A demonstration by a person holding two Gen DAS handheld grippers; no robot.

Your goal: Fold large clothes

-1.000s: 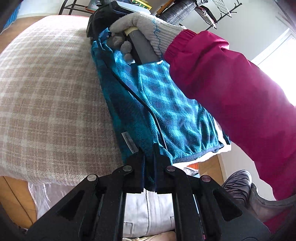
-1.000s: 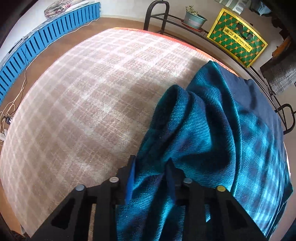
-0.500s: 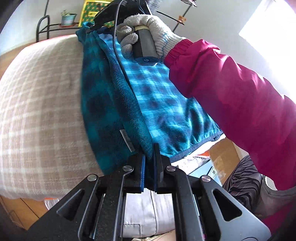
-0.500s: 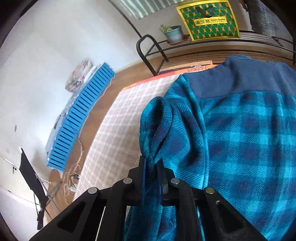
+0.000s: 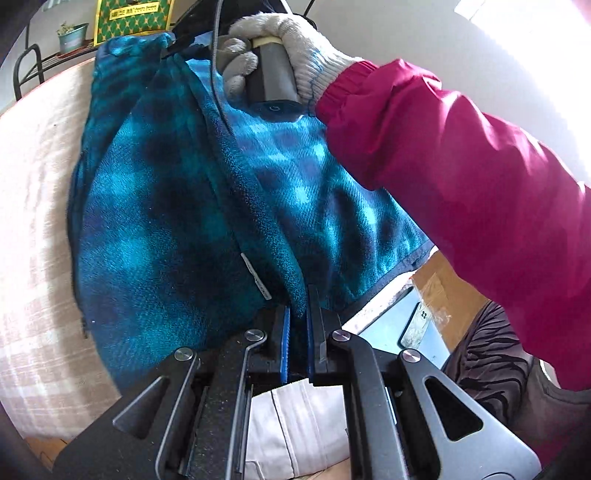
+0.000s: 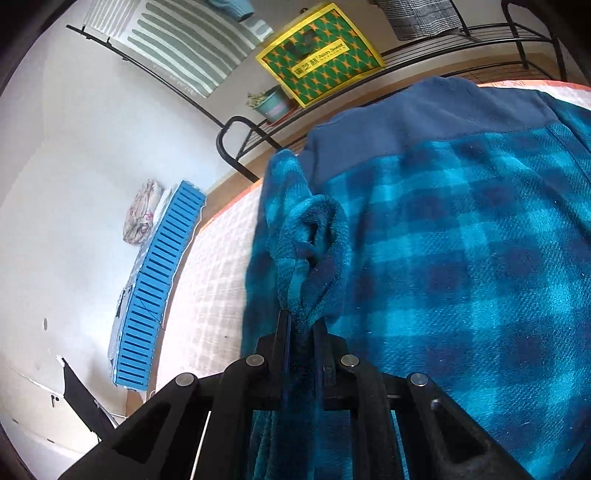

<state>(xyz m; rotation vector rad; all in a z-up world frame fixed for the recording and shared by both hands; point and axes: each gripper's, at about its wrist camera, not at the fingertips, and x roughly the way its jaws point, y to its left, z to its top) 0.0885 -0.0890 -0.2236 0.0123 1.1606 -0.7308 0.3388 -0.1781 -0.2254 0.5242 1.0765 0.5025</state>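
fleece jacket [image 5: 159, 221] pinched between left gripper [image 5: 299, 310] fingers

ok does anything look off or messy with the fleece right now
Mostly tidy. The one odd spot: the blue plaid fleece is bunched into a twisted wad just ahead of the right gripper, which is shut on it. The left gripper pinches a flatter folded edge.

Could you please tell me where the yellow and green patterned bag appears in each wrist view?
Left wrist: yellow and green patterned bag at the top left edge, beside the potted plant.
Right wrist: the bag at top centre, just right of the plant.
Shared landmark: the blue plaid fleece garment.
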